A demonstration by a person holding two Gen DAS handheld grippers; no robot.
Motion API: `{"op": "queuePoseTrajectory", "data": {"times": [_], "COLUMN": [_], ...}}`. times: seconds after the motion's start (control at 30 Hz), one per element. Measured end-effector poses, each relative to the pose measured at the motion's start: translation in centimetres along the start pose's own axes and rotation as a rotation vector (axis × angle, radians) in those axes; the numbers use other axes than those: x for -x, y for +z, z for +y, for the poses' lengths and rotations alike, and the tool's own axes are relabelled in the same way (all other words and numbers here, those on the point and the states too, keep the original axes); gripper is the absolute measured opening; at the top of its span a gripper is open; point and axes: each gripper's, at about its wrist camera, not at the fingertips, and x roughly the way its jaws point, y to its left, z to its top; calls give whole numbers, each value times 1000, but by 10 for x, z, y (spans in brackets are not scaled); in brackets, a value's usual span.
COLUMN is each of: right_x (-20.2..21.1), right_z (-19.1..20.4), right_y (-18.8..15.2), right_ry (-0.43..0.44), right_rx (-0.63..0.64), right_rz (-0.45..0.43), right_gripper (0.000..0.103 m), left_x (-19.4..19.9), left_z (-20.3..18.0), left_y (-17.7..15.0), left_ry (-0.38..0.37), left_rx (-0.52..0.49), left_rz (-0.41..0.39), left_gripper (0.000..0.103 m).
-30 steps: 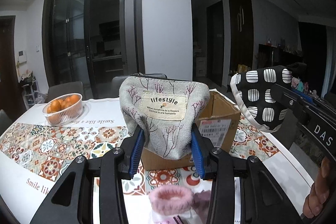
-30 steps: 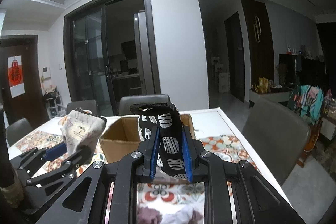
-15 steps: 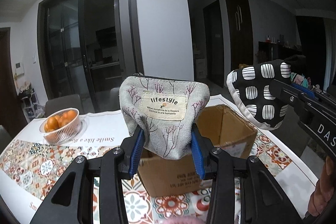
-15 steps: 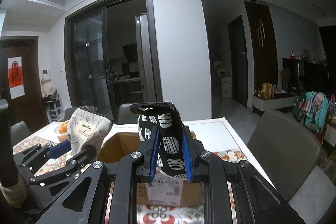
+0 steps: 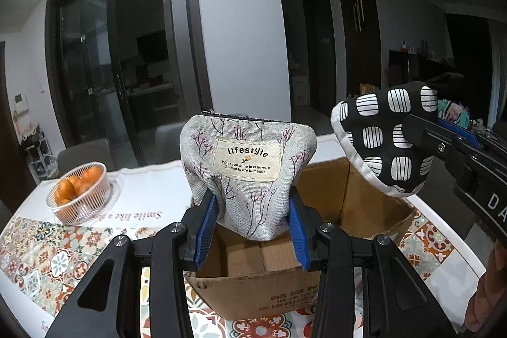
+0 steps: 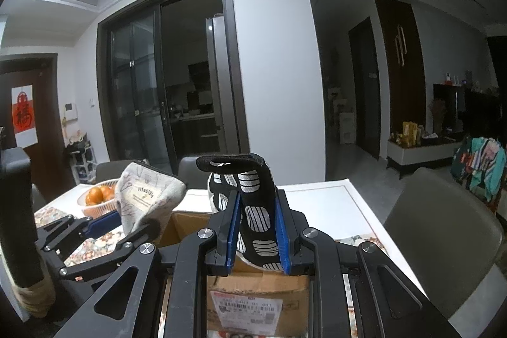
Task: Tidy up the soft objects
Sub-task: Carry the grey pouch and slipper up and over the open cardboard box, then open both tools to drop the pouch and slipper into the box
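A grey zip pouch [image 5: 247, 167] with a "lifestyle" label is pinched in my left gripper [image 5: 250, 211], held above the open cardboard box [image 5: 348, 201]. A black mitt [image 6: 253, 211] with white striped patches sits clamped in my right gripper [image 6: 257, 230], also over the box [image 6: 253, 293]. In the left wrist view the mitt [image 5: 386, 144] hangs at the right over the box's far corner, with the right gripper's arm behind it. The right wrist view shows the pouch [image 6: 145, 198] and left gripper [image 6: 123, 224] to the left. The box's inside looks bare where visible.
The box stands on a table with a patterned tile runner [image 5: 41, 249]. A white basket of oranges [image 5: 79, 192] sits at the far left. Grey chairs [image 6: 443, 230] ring the table. A person's fingers [image 5: 484, 300] show at the lower right edge.
Both grippers have advanced toward the box with their loads and now hang over its opening. The pink fluffy item near the table's front has dropped out of view.
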Motion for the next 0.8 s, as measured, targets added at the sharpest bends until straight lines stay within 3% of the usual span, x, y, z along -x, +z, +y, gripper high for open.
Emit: {"op": "queuePoseTrajectory", "data": {"times": [0.47,0.63,0.8], "right_x": [-57,-66,-67], "right_z": [-17,-24,-32], "right_y": [-17,-28,-32], "right_ry": [9,6,-4], "right_rx": [-11,-29,-33], "right_rz": [136,171,177], "right_gripper": [23,24,41], "left_x": [-44,-48,-43], "left_z": [-11,-14,-16], "left_y": [-16,-20,-21], "left_ry": [-5,-5,14], "left_rx": [-25,-19,-23], "left_rz": [135,156,139], "left_gripper": [45,56,64]}}
